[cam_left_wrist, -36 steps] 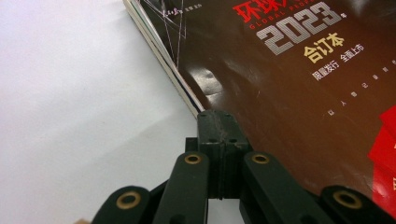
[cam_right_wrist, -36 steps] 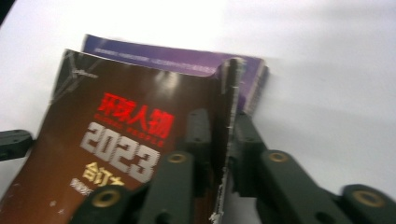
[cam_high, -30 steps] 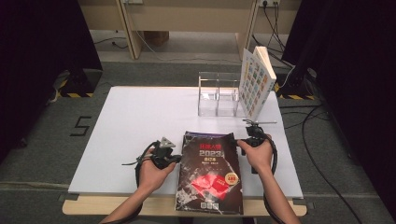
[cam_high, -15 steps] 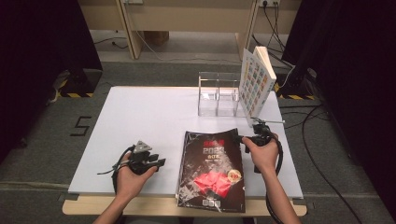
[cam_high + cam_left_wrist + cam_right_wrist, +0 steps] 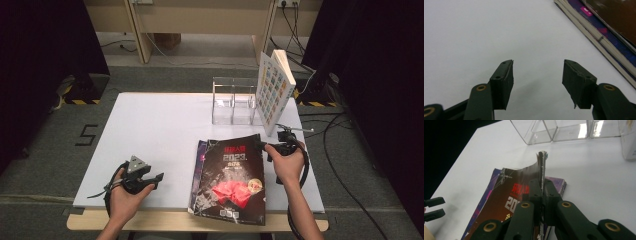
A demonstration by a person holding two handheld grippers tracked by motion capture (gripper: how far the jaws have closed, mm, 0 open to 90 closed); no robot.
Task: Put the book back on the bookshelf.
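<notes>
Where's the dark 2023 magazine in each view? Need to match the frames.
High view: the dark magazine lies at lower centre, its far right corner pinched in the right gripper.
Left gripper view: its brown cover shows at the top right corner, atop the purple book.
Right gripper view: centre-left, its edge clamped upright between the jaws.
Shared landmark: the purple book under it.

The left gripper [image 5: 159, 178] hovers low near the desk's [image 5: 150, 125] front-left corner, its jaws having just been opening and now standing wide apart with nothing between them (bare desk shows in the gap). The right gripper [image 5: 261, 146] sits toward the right edge, jaws pinched tight on the lifted corner of the dark magazine [image 5: 231, 180], wrist raised, forearm entering from the front edge.
</notes>
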